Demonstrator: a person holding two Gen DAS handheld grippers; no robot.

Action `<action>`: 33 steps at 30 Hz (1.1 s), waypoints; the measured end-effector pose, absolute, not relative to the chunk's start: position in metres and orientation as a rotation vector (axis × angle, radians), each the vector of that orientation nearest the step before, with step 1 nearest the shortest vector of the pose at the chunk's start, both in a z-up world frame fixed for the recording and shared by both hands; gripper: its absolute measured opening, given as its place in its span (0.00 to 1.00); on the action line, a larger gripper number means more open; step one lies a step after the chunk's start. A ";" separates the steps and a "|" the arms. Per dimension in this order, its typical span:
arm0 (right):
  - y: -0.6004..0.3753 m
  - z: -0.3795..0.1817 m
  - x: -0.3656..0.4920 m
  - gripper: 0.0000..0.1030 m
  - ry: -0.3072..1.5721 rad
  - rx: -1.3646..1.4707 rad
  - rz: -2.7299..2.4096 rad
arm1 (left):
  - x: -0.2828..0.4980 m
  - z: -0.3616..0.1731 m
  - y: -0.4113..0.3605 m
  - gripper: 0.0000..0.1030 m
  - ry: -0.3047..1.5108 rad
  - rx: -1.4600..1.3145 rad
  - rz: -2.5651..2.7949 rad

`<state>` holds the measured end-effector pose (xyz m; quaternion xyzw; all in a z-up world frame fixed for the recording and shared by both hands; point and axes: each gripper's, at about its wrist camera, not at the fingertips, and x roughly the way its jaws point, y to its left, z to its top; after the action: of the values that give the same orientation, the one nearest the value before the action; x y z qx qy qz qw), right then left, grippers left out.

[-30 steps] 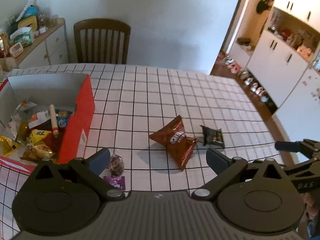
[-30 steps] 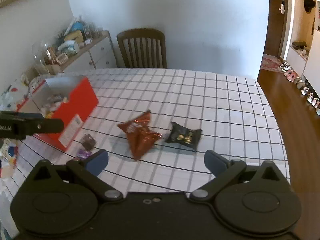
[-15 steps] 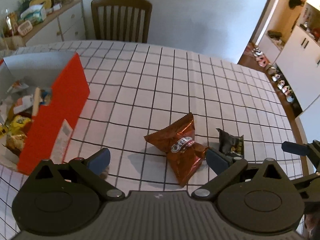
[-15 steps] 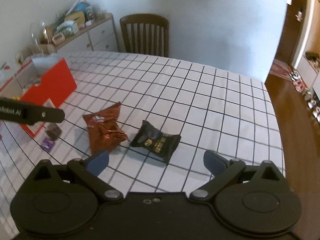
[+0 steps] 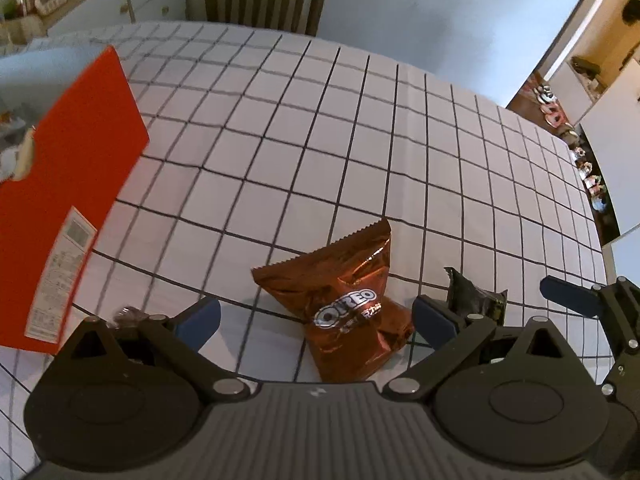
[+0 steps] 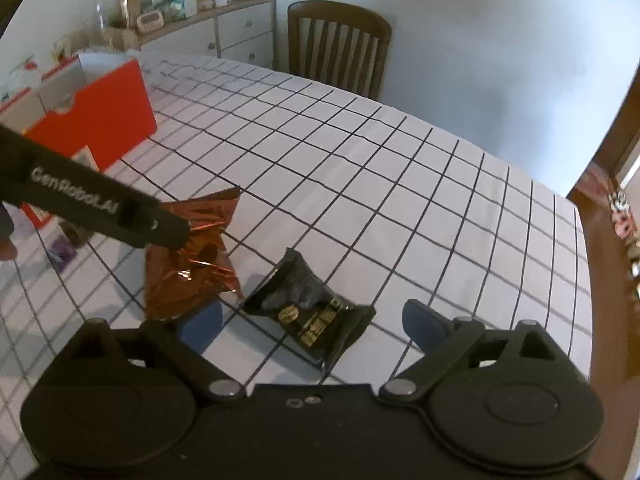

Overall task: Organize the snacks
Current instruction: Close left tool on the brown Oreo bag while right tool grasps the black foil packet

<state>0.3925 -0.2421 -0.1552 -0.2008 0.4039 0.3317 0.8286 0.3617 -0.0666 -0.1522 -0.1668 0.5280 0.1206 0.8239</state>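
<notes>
A shiny brown Oreo bag (image 5: 340,304) lies on the checked tablecloth, between the fingers of my left gripper (image 5: 316,320), which is open just above it; no pad touches it. To its right lies a black snack packet (image 5: 476,300). In the right wrist view that black packet (image 6: 312,312) sits between the fingers of my right gripper (image 6: 312,326). Those jaws are closing, with the pads still clear of the packet. The Oreo bag (image 6: 188,272) shows to its left, partly under a left-gripper finger (image 6: 100,208). A red box (image 5: 68,200) of snacks stands at the left.
A small dark wrapped sweet (image 5: 128,314) and a purple one (image 6: 62,254) lie near the red box (image 6: 96,120). A wooden chair (image 6: 340,44) stands at the table's far side, with a cluttered dresser (image 6: 224,28) beside it. The table edge (image 6: 586,280) drops off at the right.
Both grippers have come down and forward over the table. The Oreo bag now lies between the left fingers and the black packet between the right fingers. The box's inside has slid from view.
</notes>
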 end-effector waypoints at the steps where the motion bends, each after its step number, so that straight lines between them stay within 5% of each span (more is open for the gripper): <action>1: -0.240 -0.156 0.394 0.90 0.854 -0.436 0.706 | 0.363 -0.155 -0.067 1.00 1.131 -0.362 0.258; 12: -0.224 -0.176 0.395 0.74 0.840 -0.560 0.772 | 0.375 -0.174 -0.066 0.97 1.162 -0.410 0.270; 24: -0.224 -0.183 0.373 0.66 0.771 -0.581 0.712 | 0.378 -0.176 -0.071 0.53 1.149 -0.403 0.238; 26: -0.223 -0.185 0.370 0.48 0.759 -0.601 0.669 | 0.375 -0.175 -0.069 0.50 1.145 -0.411 0.234; 33: -0.228 -0.180 0.360 0.39 0.767 -0.546 0.619 | 0.362 -0.172 -0.059 0.44 1.139 -0.423 0.233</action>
<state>0.3601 -0.2279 -0.1802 -0.2589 0.3633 0.2932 0.8456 0.3623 -0.0588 -0.1718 -0.1985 0.5337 0.1091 0.8148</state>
